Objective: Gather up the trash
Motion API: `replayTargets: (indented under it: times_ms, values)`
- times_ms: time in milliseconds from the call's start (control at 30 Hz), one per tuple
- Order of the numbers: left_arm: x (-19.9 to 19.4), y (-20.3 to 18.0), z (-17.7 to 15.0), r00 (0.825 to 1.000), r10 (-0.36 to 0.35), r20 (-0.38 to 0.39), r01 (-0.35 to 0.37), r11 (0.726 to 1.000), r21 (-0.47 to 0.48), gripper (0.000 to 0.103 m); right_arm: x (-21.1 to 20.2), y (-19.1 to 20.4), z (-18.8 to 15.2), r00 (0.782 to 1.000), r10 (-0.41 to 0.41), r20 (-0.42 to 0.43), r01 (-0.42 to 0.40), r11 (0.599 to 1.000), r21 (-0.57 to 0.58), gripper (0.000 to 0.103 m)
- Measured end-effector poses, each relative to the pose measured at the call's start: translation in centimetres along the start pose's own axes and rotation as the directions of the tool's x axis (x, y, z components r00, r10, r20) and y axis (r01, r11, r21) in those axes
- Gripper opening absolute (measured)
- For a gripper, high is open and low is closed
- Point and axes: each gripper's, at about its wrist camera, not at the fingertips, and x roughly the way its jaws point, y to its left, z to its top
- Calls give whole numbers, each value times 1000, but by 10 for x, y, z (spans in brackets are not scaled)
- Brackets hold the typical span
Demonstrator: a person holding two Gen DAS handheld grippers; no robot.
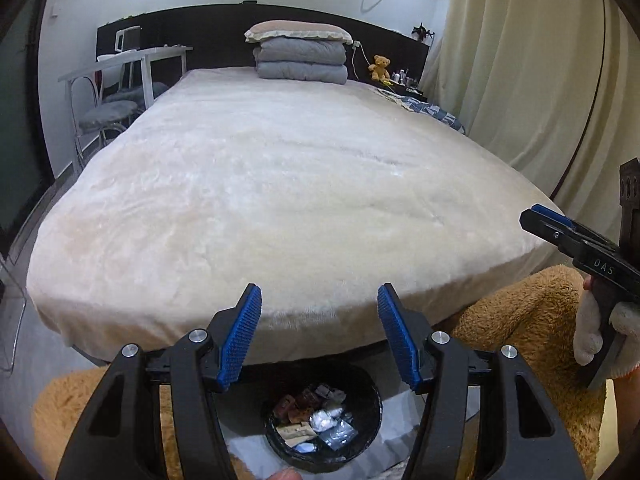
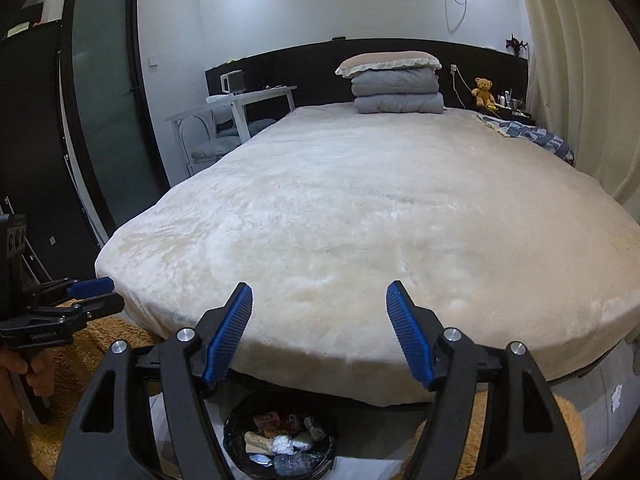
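A round black bin (image 1: pixel 362 388) with a black liner stands on the floor at the foot of the bed, below both grippers; it also shows in the right wrist view (image 2: pixel 236 420). It holds several wrappers and crumpled papers (image 1: pixel 320 420) (image 2: pixel 280 440). My left gripper (image 1: pixel 319 334) is open and empty above the bin. My right gripper (image 2: pixel 319 330) is open and empty above it too. The right gripper shows at the right edge of the left wrist view (image 1: pixel 552 220); the left gripper shows at the left edge of the right wrist view (image 2: pixel 96 294).
A large bed with a cream plush cover (image 1: pixel 280 184) fills the view. Folded grey quilts and a pillow (image 1: pixel 300 56) lie at its head, a small teddy bear (image 1: pixel 380 67) beside them. A white desk and chairs (image 1: pixel 120 76) stand left, curtains (image 1: pixel 520 60) right, a brown shaggy rug (image 1: pixel 500 320) underfoot.
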Motion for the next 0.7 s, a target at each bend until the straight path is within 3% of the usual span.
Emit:
replayTargets:
  times_ms: [100,133,267,433,567,700]
  values:
    - [-4,1,5,1000,18,15,-18,999,38,59,-3,-5,4,999,-21,25,21,1000,-20,70]
    - [-4,1,4,1000,22,20,-23,999,47,64,-4,-6,5,999,-26,31,27,999,-28,70]
    - [-8,3,-3,999,1,46,-2,999,33,71,-2,-8,-3,999,-8,40,9,999,-32,82]
    - [-6,-4,-9,998,11,62,-14,999,49,80,0,5,-8,999,6,41,-2,995,-97,87]
    - [-7,-7,-10,996,42,79,-48,996,70,96,2,7,-10,999,6,52,-1,996,-86,88]
    - [-7,-9,-12,995,45,84,-52,995,80,96,0,7,-13,998,13,65,-7,997,-78,98]
